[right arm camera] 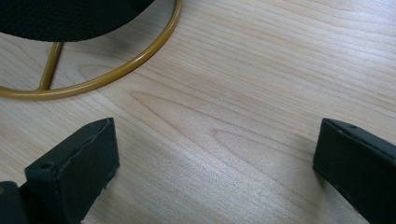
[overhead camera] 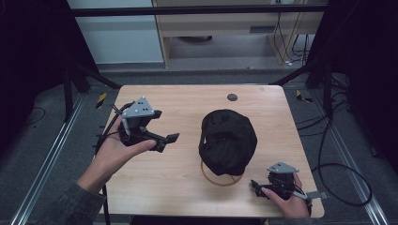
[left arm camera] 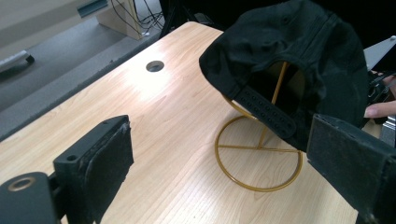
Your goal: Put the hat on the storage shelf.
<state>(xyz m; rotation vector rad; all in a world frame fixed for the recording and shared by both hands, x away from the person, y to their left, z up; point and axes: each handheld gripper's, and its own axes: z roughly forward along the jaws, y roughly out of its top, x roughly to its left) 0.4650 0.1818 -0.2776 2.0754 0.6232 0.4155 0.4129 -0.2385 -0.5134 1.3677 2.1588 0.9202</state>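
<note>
Black cap (overhead camera: 228, 140) sits on a gold wire stand (overhead camera: 220, 179), mid counter (overhead camera: 183, 187), a bit right of centre; strap side faces my left tongs (overhead camera: 165, 141); stand's ring base flat on the wood. My left tongs held above the counter's left part, jaws apart, nothing btwn them, aimed at the cap. My right tongs (overhead camera: 256, 188) low at the near right corner, just beside the ring base, jaws wide apart, gripping nothing. Small round hole (overhead camera: 232, 97) at the far edge.
</note>
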